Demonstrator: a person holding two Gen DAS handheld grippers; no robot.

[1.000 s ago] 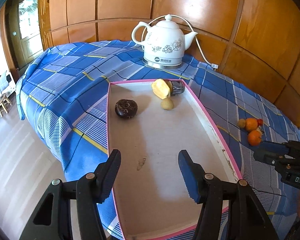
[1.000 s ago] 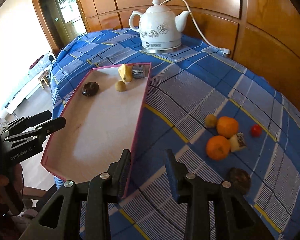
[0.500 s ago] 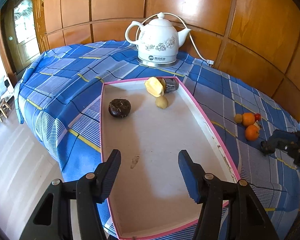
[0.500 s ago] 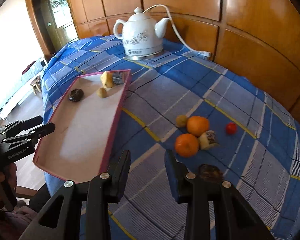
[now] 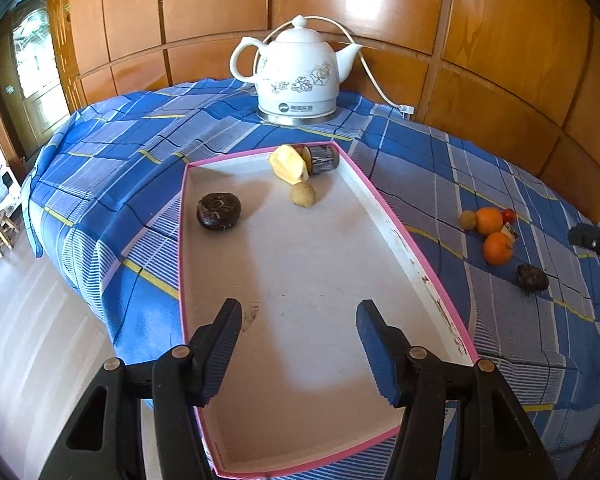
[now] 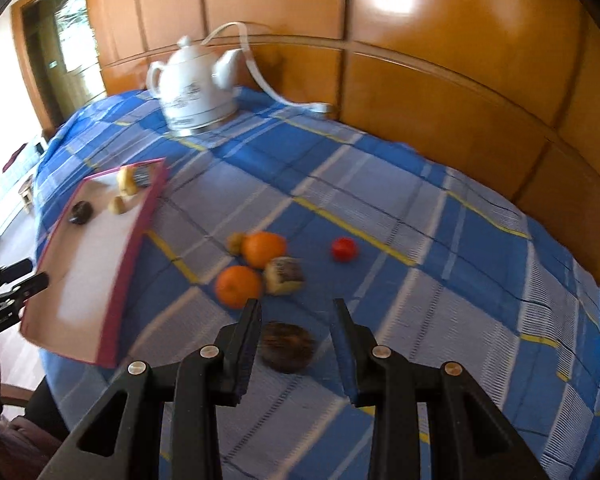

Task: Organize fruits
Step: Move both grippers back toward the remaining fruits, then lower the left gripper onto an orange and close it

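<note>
Both grippers are spread wide and hold nothing. Right gripper [image 6: 296, 344] hangs low over the checked cloth [image 6: 440, 240] with the dark round fruit [image 6: 287, 346] lying between its two fingers, a little closer to the left-hand one; whether either pad touches it I cannot tell, since the view is blurred. That fruit is squat and nearly round, so I see no long axis to line up with. It is much nearer my right hand than my left, so I judge the right should close on it.

Left gripper [image 5: 298, 340] hovers over the near end of the tray [image 5: 396, 232], well apart from the loose fruit.

Working down in size: the white kettle [image 5: 298, 80] stands at the far side of the cloth, beyond the tray. The pink-rimmed tray lies to the left of the loose fruit and holds four things, all toward its far end: a dark round fruit [image 5: 219, 211] near the left wall, a pale yellow piece [image 5: 287, 164] leaning against a dark-skinned chunk [image 5: 323, 159] at the far wall, and a small tan ball [image 5: 303, 195] just in front of them.

Still on the cloth beyond my right fingers: two oranges [image 6: 238, 286], a cut brown-skinned piece [image 6: 284, 275] touching them, a small tan fruit [image 6: 235, 242] beside the farther orange, and a little red one [image 6: 344, 249] set apart to the right.
</note>
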